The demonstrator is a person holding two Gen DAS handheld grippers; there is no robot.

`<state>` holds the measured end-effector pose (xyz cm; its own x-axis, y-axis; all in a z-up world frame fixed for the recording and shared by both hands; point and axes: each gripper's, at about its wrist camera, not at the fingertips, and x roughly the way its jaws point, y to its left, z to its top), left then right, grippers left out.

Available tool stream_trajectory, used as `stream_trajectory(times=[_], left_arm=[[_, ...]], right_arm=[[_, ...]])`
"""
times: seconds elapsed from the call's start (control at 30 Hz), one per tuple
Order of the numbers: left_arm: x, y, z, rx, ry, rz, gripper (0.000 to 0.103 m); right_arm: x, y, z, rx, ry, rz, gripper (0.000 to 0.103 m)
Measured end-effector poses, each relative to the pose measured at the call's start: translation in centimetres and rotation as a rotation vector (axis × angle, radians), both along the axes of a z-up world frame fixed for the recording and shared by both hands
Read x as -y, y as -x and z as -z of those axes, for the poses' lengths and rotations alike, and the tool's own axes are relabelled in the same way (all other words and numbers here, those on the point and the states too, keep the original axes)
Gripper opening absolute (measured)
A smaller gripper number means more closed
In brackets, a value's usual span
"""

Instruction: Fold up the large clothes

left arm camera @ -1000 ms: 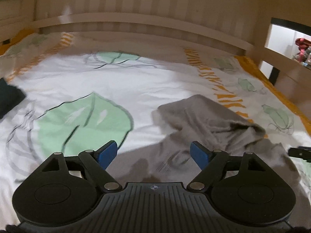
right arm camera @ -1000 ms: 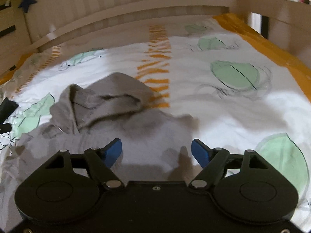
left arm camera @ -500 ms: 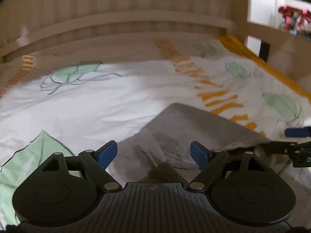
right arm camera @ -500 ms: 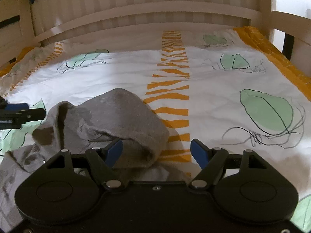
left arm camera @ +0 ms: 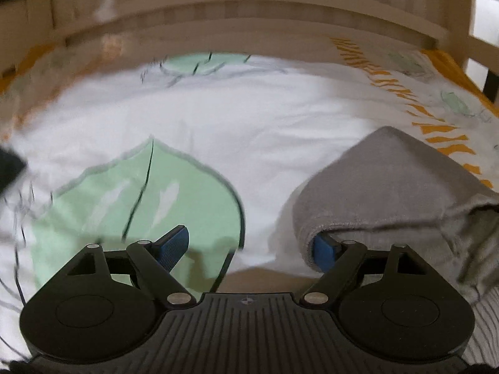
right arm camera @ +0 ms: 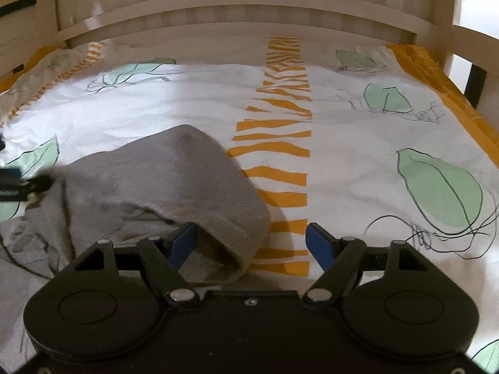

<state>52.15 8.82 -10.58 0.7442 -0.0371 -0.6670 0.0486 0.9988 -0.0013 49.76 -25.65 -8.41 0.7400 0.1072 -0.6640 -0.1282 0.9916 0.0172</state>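
Left gripper: jaws spread wide, pinching nothing. Left blue pad sits over the green leaf print; right blue pad is tucked just under the hem of the grey hood, whether touching it cannot be told.
Right gripper: jaws spread wide, nothing pinched. Left blue pad sits at the mouth of the hood opening; right blue pad stands over the orange stripes. The hood's rim lies between the pads.
Grey hooded sweatshirt: lies rumpled on the bed. Hood is raised in a rounded peak, its opening facing the right gripper. In the left wrist view the same hood rises at the right, the ribbed body trailing off toward the lower right edge.
Duvet cover: white, creased, printed with pale green leaves outlined in black scribble, a band of orange stripes running up the middle, and an orange border at the right side.
Large leaf print: directly ahead of the left gripper.
Bed frame: cream wood, slatted headboard with a curved rail across the far end, and a side rail at the right.
Dark item: at the left edge of the left wrist view, blurred, kind not clear.
Other gripper tip: the left gripper's dark finger shows at the left edge of the right wrist view, beside the hood.
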Motion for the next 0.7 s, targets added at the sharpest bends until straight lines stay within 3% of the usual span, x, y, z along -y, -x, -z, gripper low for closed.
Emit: stream_trajectory(times=[0.2, 0.33, 0.53, 0.7], left_arm=[[-1.4, 1.2, 0.4, -0.013, 0.053, 0.053, 0.082], [-0.8, 1.1, -1.2, -0.028, 0.047, 0.126, 0.081], [-1.8, 3.2, -5.4, -0.019, 0.1, 0.29, 0.081], [-1.8, 2.1, -8.6, 0.068, 0.173, 0.276, 0.082]], right_arm=[[2.0, -0.4, 1.4, -0.047, -0.038, 0.051, 0.078], [3.6, 0.0, 2.3, -0.093, -0.097, 0.067, 0.078], [4.6, 1.6, -0.2, -0.07, -0.165, -0.058, 0.079], [5.0, 1.4, -2.7, -0.011, -0.258, -0.078, 0.079]])
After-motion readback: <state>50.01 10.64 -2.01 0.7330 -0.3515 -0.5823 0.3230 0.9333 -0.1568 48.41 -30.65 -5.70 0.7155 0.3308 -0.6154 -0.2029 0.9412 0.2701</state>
